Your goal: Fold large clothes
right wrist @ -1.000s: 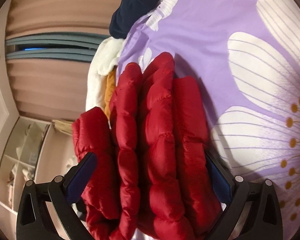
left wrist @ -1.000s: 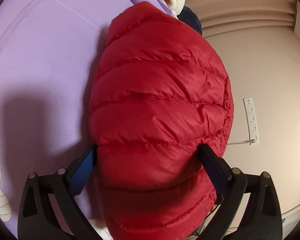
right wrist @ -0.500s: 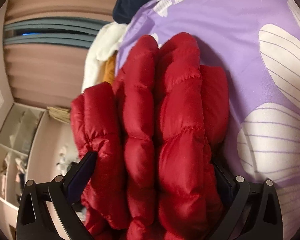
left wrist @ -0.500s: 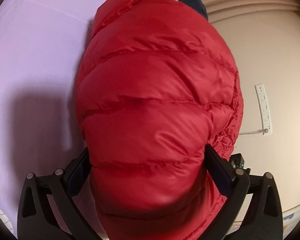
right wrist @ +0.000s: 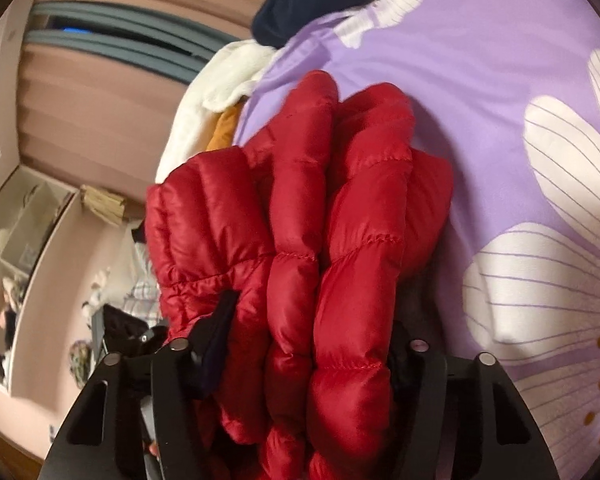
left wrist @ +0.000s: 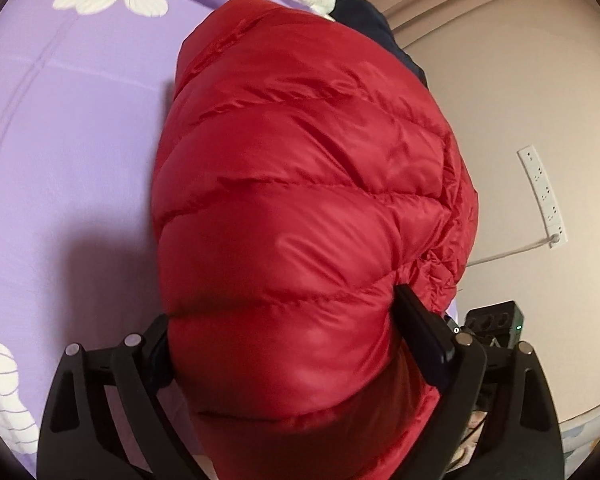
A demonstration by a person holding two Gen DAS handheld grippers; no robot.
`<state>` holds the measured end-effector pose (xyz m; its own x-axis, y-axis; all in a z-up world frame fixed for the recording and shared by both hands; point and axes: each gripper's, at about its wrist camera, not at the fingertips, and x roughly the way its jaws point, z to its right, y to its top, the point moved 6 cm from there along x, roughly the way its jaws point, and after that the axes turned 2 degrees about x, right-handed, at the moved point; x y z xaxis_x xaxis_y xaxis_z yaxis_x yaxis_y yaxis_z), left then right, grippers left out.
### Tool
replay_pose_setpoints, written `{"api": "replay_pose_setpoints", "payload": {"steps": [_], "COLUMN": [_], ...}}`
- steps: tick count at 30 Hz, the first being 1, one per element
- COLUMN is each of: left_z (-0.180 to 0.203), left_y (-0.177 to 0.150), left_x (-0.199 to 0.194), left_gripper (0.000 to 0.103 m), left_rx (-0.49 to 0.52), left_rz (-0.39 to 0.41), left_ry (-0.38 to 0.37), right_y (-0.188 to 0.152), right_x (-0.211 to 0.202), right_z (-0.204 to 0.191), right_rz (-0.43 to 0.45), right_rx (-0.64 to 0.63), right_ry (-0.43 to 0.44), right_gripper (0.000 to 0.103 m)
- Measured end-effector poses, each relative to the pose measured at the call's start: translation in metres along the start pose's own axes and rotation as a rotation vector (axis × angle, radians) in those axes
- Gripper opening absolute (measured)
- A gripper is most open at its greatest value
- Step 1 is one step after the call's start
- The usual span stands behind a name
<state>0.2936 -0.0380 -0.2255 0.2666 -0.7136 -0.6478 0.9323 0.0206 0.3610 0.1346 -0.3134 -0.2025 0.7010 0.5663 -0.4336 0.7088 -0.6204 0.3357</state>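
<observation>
Red quilted nylon is filling both views: a folded puffer jacket [left wrist: 312,208] is lying between the fingers of each tong, on a lilac flowered bedsheet [left wrist: 68,128]. The left gripper [left wrist: 284,320] is standing wide, its jaws having just been closing a little, and the pads are pressing into the padded bundle on both sides, so it is holding the jacket's broad back. The right gripper [right wrist: 308,344] has just been closing much further and is squeezing the stacked layers [right wrist: 320,240] of the jacket's open edge, with one lobe bulging outside its left finger. Beyond the fingertips a white garment [right wrist: 224,80], an orange one [right wrist: 224,128] and a navy one [right wrist: 316,4] are heaped at the sheet's far edge. For this lift to go well, both tongs are probably needing to rise together and stay level, since slippery down filling is likely to slide out, and the loose lobe may want tucking in.
</observation>
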Motion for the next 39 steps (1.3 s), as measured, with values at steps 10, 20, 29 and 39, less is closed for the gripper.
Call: {"api": "replay_pose_setpoints", "payload": {"steps": [10, 20, 29, 39], "left_z": [-0.005, -0.026, -0.05, -0.067], "left_y": [-0.003, 0.003, 0.007, 0.01], "left_x": [-0.043, -0.082, -0.111, -0.13], "left_gripper": [0.093, 0.093, 0.093, 0.093], "left_rx": [0.045, 0.005, -0.033, -0.047], "left_rz": [0.074, 0.164, 0.226, 0.281], "left_ry": [0.023, 0.042, 0.054, 0.073], "right_y": [-0.01, -0.012, -0.009, -0.007], "right_x": [0.01, 0.038, 0.066, 0.097], "right_z": [-0.044, -0.084, -0.109, -0.132], "right_rz": [0.003, -0.039, -0.085, -0.113], "right_rx": [-0.129, -0.223, -0.291, -0.351], "right_ry": [0.046, 0.092, 0.114, 0.142], "right_gripper": [0.057, 0.057, 0.057, 0.057]}}
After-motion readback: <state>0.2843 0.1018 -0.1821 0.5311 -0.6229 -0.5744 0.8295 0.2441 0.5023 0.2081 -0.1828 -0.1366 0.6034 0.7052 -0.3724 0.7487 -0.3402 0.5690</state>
